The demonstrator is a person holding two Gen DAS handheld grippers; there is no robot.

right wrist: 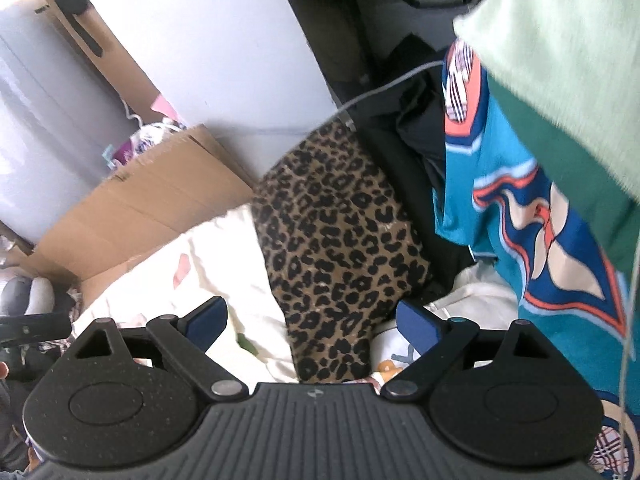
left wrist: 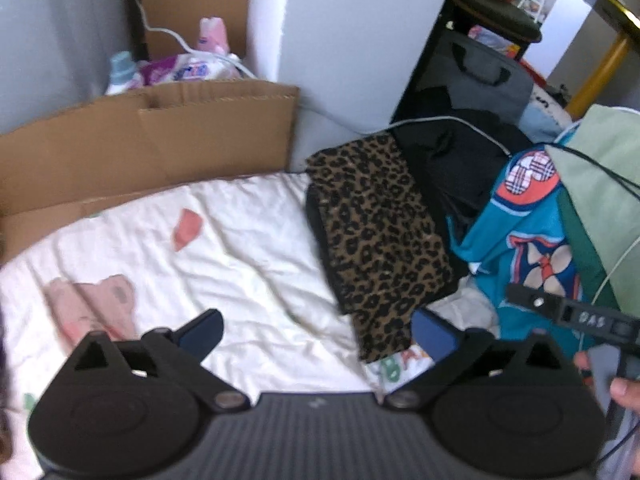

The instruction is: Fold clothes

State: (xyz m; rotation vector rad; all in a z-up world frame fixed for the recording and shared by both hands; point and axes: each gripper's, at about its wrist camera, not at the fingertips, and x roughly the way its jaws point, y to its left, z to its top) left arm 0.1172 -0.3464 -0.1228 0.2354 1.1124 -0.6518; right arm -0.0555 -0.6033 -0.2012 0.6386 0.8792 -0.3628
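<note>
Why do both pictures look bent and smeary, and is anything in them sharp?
Left wrist view: the fisheye lens bows the cardboard edges; the leopard-print garment and white quilt are softly blurred. Right wrist view: heavier smear on the teal patterned garment and pale green cloth; the close gripper body looks sharpest. Even daylight, no glare.

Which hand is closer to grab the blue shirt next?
Probably right. The right gripper, open and empty, has the blue shirt hanging just beside it; from the left gripper the shirt lies farther off.
</note>
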